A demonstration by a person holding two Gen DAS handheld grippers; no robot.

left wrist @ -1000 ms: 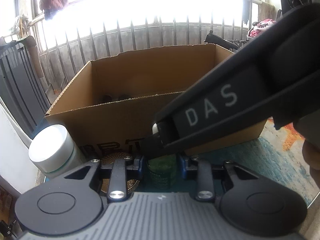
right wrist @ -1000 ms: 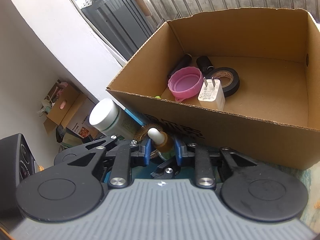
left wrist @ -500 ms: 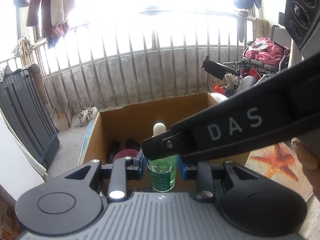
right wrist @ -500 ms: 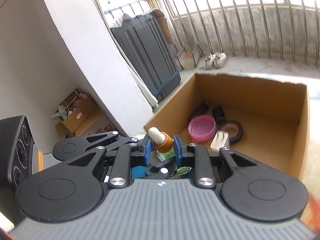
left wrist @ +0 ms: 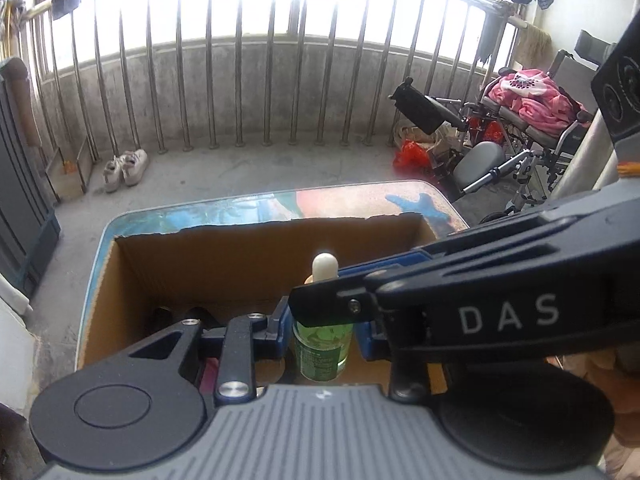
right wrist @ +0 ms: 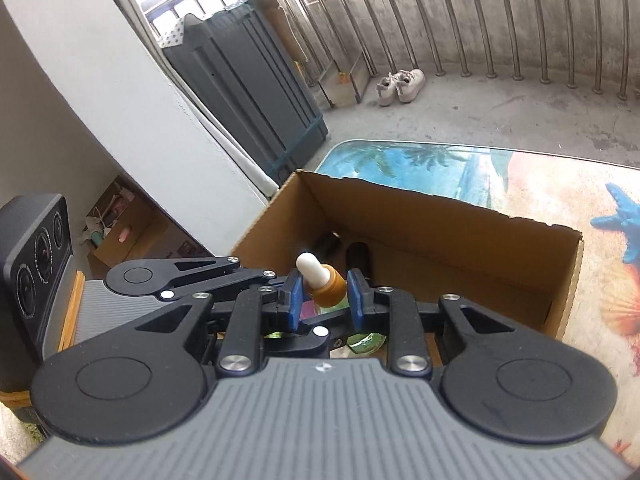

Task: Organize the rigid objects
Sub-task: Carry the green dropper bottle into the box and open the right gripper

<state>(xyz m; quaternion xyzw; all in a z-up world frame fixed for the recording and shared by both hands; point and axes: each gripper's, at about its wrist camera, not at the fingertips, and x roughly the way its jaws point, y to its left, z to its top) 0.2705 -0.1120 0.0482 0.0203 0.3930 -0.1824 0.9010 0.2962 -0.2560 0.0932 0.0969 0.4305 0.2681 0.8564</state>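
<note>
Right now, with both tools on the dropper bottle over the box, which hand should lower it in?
Probably left: the left tool clamps the dropper bottle's green body, while the right tool only pinches its amber collar, above the cardboard box.

Left wrist view: close above the box (left wrist: 248, 252), angled down, facing the railing (left wrist: 280, 80) at frame top. Right wrist view: similar downward angle, seen from the right, railing (right wrist: 500, 20) upper right. Both share the box (right wrist: 440, 232), bottle (left wrist: 322, 344) (right wrist: 326, 284) and shoes (left wrist: 126, 164) (right wrist: 402, 86).
</note>
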